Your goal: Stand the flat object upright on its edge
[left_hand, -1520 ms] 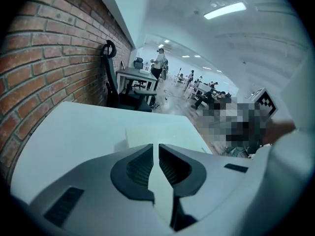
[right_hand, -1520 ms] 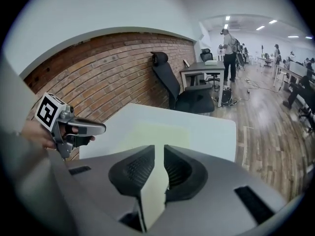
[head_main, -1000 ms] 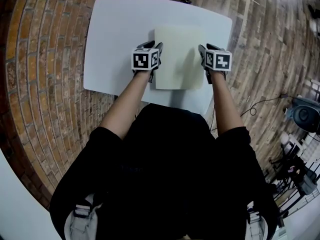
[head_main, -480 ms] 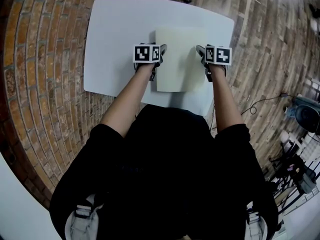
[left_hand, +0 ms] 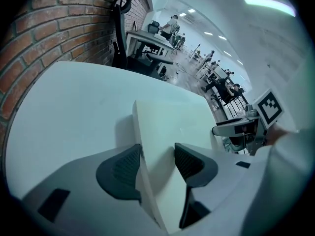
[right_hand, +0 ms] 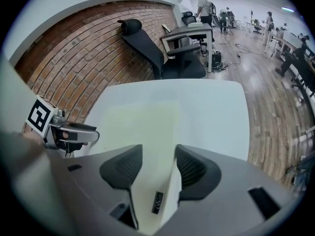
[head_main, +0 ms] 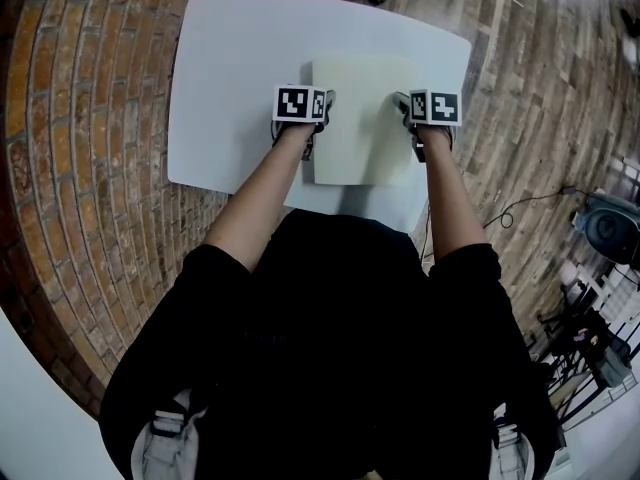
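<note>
No legible text; dark label (right_hand: 157, 202) on flat object (right_hand: 142, 127) unreadable.

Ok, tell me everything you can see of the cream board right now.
The cream board is a plain, pale rectangular panel, thick-edged and matte, seemingly lying flat on the white table. Its right side edge bears a small dark mark. The left gripper straddles its left edge with jaws apart. The right gripper straddles the right edge, jaws closing, pads not yet pressing. Whether any edge is lifted I can't tell.

Pale board (head_main: 362, 118) lies on white table (head_main: 230, 78); brick floor (head_main: 80, 168).
</note>
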`<state>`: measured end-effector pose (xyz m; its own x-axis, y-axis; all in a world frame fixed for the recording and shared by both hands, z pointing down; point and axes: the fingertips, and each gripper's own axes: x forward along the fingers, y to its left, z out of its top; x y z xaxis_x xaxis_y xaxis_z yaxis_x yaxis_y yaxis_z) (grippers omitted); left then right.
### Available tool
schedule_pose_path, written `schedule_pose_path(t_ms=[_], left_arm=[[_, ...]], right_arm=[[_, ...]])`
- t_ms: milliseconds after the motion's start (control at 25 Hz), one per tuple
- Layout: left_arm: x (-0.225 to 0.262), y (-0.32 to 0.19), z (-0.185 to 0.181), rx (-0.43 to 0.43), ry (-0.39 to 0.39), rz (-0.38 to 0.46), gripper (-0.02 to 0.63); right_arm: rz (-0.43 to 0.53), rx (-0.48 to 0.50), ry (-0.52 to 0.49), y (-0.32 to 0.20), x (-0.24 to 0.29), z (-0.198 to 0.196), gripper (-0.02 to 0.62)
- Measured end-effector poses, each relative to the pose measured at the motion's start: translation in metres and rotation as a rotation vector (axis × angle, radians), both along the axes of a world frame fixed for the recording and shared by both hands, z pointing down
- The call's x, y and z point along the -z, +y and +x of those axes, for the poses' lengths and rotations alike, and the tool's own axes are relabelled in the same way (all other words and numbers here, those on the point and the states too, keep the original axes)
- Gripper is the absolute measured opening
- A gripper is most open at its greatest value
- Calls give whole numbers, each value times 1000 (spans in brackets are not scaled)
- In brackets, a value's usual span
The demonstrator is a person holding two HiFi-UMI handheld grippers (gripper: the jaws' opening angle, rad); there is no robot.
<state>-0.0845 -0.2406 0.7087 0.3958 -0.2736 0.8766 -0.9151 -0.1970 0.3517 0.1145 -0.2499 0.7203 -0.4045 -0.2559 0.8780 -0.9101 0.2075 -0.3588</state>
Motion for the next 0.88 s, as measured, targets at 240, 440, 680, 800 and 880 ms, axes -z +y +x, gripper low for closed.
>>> schedule_pose_path(t_ms=[240, 440, 680, 800, 880], left_arm=[[-2, -1, 1, 9, 2, 13, 230], [-1, -2, 2, 12, 0, 26, 230], [2, 0, 3, 22, 4, 41, 229], [5, 1, 4, 28, 16, 49, 228], [8, 4, 3, 32, 23, 51, 227]], right_arm=[[12, 1, 16, -1, -2, 1, 224], [6, 0, 7, -2, -2, 1, 224], [8, 2, -2, 0, 1, 1, 216], [15, -4, -3, 2, 5, 1, 213], [28, 0, 1, 3, 10, 0, 213]])
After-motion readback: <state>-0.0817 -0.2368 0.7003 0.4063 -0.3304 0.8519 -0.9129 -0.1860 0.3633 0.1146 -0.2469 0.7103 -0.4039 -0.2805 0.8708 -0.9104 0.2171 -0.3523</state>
